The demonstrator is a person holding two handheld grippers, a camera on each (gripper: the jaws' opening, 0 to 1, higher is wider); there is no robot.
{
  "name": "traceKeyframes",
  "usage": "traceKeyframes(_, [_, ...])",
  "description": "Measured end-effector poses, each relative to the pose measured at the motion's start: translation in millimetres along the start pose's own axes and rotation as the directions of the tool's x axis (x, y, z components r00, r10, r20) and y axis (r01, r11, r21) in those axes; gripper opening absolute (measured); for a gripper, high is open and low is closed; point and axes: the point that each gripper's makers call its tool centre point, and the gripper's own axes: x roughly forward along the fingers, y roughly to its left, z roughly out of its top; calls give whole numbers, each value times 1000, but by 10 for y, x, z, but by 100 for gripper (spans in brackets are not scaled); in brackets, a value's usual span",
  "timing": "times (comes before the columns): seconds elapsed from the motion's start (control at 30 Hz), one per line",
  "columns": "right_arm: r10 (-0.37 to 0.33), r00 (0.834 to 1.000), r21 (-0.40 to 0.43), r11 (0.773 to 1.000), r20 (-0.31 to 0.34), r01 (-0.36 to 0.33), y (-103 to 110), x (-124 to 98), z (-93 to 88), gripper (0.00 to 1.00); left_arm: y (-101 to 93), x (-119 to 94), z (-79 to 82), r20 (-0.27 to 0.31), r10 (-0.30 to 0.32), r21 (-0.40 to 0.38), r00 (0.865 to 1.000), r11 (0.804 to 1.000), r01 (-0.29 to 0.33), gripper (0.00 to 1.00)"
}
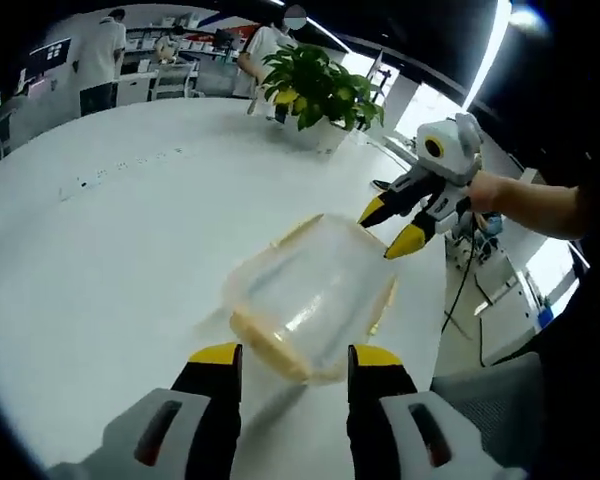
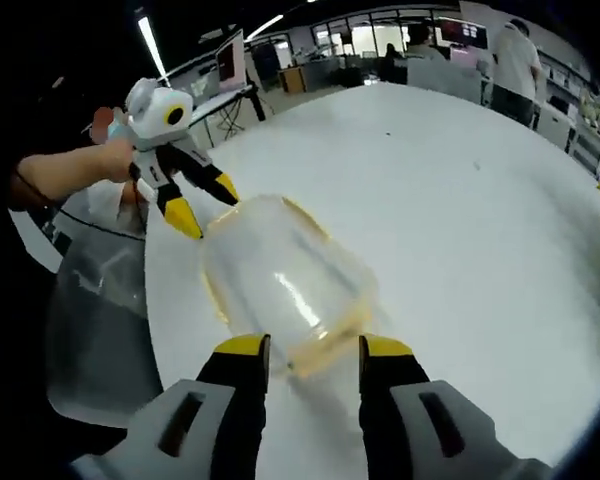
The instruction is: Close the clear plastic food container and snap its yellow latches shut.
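Resting on the round white table (image 1: 130, 260), the clear plastic container (image 1: 305, 300) lies between the two hand-held grippers. Its yellow latches (image 1: 265, 345) run along the edges; whether they are snapped cannot be determined. The left gripper (image 1: 292, 362) stands at one end, jaws spread apart, the container's corner just ahead of them. The right gripper (image 2: 310, 350) faces the opposite end, jaws likewise parted and gripping nothing. A potted plant (image 1: 320, 90) stands farther back on the table, and people (image 1: 98, 55) stand beyond it.
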Motion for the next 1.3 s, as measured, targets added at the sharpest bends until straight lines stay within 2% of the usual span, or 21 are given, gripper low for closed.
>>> traceKeyframes(0.03, [-2,1000,-18,1000,2,2,-11,9,2,30,8,0,-11,-5,11,38,1000,999,-11,36])
traceKeyframes(0.07, [-3,1000,-24,1000,3,3,-16,7,4,30,5,-1,17,11,12,13,1000,1000,-13,37])
traceKeyframes(0.13, [-5,1000,-15,1000,6,5,-10,2,7,30,-2,-19,15,9,14,39,1000,999,-15,36])
traceKeyframes(0.2, [-4,1000,-35,999,14,5,2,-2,3,29,-10,-18,15,6,12,37,1000,999,-13,35])
traceKeyframes(0.33, [4,1000,-10,1000,31,-3,-5,14,16,27,-12,-7,19,-12,9,41,1000,999,-8,33])
traceKeyframes(0.37, [1,1000,0,1000,28,-1,-2,14,16,25,-11,-4,24,-18,6,36,1000,999,-6,33])
traceKeyframes(0.4, [2,1000,-7,1000,-2,-2,24,6,-35,25,-12,9,24,-26,3,30,1000,1000,-3,32])
traceKeyframes(0.43, [12,1000,-7,1000,5,-12,43,14,-17,25,-19,18,18,-25,-1,31,1000,1000,2,32])
traceKeyframes(0.53, [10,1000,-5,1000,16,-9,47,7,-16,24,-41,21,-19,-38,-43,-36,998,998,41,27])
traceKeyframes(0.57, [7,1000,13,1000,21,-7,50,-14,-30,24,-46,-16,-44,-65,-56,-69,996,996,51,27])
traceKeyframes(0.6, [8,999,42,999,53,-10,36,-3,2,24,-70,-9,0,-28,-62,-60,998,996,61,26])
traceKeyframes(0.63, [5,998,61,998,60,-9,24,5,1,24,-50,-8,-25,-35,-62,-47,997,997,60,26])
traceKeyframes(0.7, [1,998,56,998,60,-5,23,8,1,24,-48,13,-39,-28,-56,-59,998,997,54,27])
traceKeyframes(0.8, [-3,998,47,999,55,1,27,11,19,24,-63,8,-43,-34,-43,-28,999,999,42,28])
traceKeyframes(1.0, [-24,999,49,999,38,22,-15,6,30,26,-69,6,-39,-33,-37,-44,999,998,35,29])
traceKeyframes(1.07, [-35,999,60,998,35,33,-27,12,38,26,-61,2,-24,-34,-17,-40,999,999,16,29])
traceKeyframes(1.17, [-60,998,14,998,17,60,-28,8,46,27,-49,-2,-8,-30,3,-21,1000,1000,-3,30])
traceKeyframes(1.23, [-65,998,-42,997,0,65,-28,4,55,27,-44,-10,8,-23,16,9,1000,1000,-16,31])
traceKeyframes(1.3, [-70,997,-124,990,-16,68,-18,-9,52,28,1,-24,30,-19,64,57,998,996,-63,35])
